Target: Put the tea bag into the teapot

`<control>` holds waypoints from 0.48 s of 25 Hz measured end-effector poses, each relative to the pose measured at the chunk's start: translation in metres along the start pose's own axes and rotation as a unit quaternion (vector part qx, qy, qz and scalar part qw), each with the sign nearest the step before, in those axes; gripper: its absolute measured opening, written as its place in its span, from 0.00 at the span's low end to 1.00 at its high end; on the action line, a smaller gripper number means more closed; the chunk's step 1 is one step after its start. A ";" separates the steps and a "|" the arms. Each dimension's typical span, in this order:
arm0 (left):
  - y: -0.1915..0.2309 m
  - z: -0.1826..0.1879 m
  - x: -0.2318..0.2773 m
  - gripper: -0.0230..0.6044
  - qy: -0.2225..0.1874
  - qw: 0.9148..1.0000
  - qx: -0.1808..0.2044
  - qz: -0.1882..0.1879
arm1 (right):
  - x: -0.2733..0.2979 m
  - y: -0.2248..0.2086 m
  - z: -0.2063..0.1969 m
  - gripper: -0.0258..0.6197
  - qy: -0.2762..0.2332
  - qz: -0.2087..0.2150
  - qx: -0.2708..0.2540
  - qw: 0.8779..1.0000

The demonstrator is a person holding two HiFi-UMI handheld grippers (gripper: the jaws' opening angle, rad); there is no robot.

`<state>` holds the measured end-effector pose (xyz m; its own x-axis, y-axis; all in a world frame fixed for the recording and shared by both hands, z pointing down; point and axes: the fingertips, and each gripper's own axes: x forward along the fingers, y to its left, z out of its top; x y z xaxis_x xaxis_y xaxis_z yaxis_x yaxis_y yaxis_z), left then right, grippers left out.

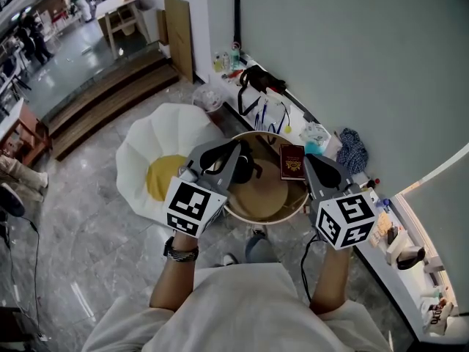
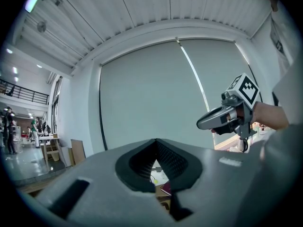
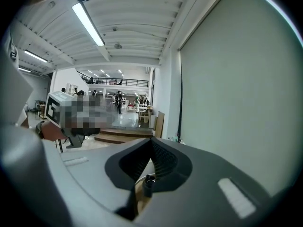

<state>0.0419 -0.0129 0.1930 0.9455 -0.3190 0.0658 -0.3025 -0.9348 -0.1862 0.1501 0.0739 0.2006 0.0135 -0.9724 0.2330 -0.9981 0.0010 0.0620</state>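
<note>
A small round wooden table (image 1: 258,213) stands below me. On it lies a dark red packet with gold print (image 1: 292,161); I cannot tell if it is the tea bag. A black teapot (image 1: 249,167) stands to its left, mostly hidden under my left gripper (image 1: 236,151). That gripper hovers over the table's left half, its jaws shut on nothing. My right gripper (image 1: 311,164) hovers over the right half beside the packet, also shut and empty. Under the shut jaws, the right gripper view shows the teapot's dark knob (image 3: 147,181) and the left gripper view shows the packet (image 2: 165,189).
A white and yellow egg-shaped cushion (image 1: 157,163) lies on the floor left of the table. Bags, bottles and a blue cloth (image 1: 353,151) line the wall behind. A low white shelf (image 1: 399,237) runs along the right. Wooden steps (image 1: 110,97) rise at the far left.
</note>
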 end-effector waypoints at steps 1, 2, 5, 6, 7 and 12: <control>0.000 0.000 0.000 0.04 -0.001 1.000 0.000 -0.001 | 0.001 0.001 -0.001 0.05 0.001 0.001 -0.001 1.000; 0.001 0.000 0.000 0.04 -0.002 1.000 -0.001 -0.002 | 0.002 0.002 -0.003 0.05 0.003 0.001 -0.001 1.000; 0.001 0.001 0.001 0.04 -0.005 1.000 -0.001 -0.006 | 0.005 0.001 -0.005 0.05 0.005 0.000 0.000 1.000; 0.002 0.001 0.001 0.04 -0.005 1.000 -0.001 -0.006 | 0.006 0.001 -0.005 0.05 0.005 -0.001 0.000 1.000; 0.003 0.001 0.001 0.04 -0.005 1.000 0.000 -0.005 | 0.007 0.001 -0.004 0.05 0.005 -0.001 0.000 1.000; 0.006 -0.008 -0.003 0.04 0.005 1.000 -0.006 -0.003 | 0.015 0.006 -0.003 0.05 0.006 0.004 -0.006 1.000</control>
<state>0.0364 -0.0190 0.1995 0.9463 -0.3140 0.0765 -0.2974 -0.9386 -0.1748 0.1441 0.0602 0.2069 0.0062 -0.9695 0.2450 -0.9974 0.0117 0.0716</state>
